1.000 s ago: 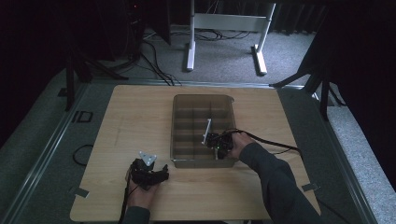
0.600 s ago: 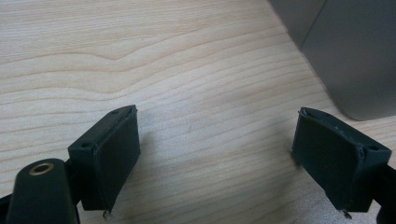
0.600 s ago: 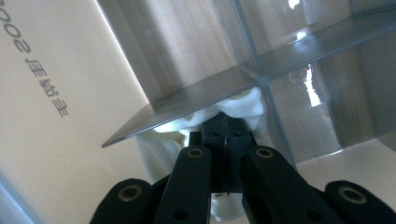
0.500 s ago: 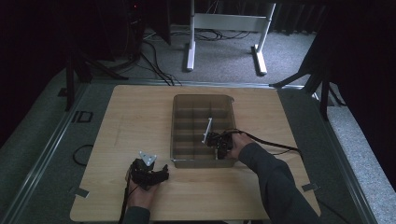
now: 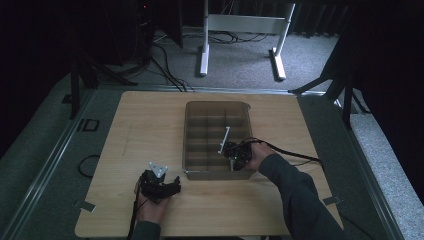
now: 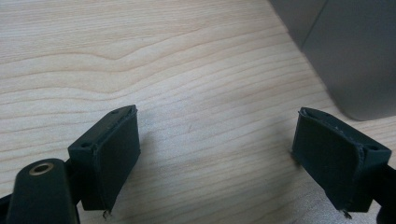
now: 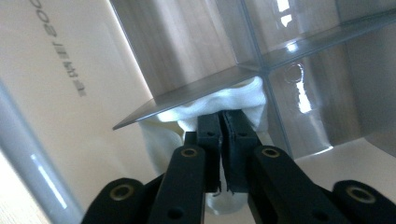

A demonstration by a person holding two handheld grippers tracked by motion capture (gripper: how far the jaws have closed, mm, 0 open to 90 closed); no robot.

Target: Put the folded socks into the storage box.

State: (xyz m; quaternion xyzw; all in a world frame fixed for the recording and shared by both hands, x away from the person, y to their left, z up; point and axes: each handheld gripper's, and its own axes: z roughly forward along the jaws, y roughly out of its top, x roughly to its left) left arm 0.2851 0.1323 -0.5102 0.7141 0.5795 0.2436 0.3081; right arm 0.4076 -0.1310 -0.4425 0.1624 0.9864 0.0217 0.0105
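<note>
You have a pale wooden worktop [image 5: 150, 125] filling the middle of the high view. Above it, at the top centre of the frame, a white metal stand [image 5: 240, 30] rests on grey carpet [image 5: 240, 65], with dark cables [image 5: 165, 60] trailing to its left. A black loop of cable [image 5: 87, 165] lies at the worktop's left edge.

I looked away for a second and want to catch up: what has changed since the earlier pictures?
Very little. The right gripper, inside the divided box, has just been easing its jaws open a touch, though in its own view the fingers are all but together with the white cloth between them. Both hands, the open left gripper on the table and the box stayed put.
</note>
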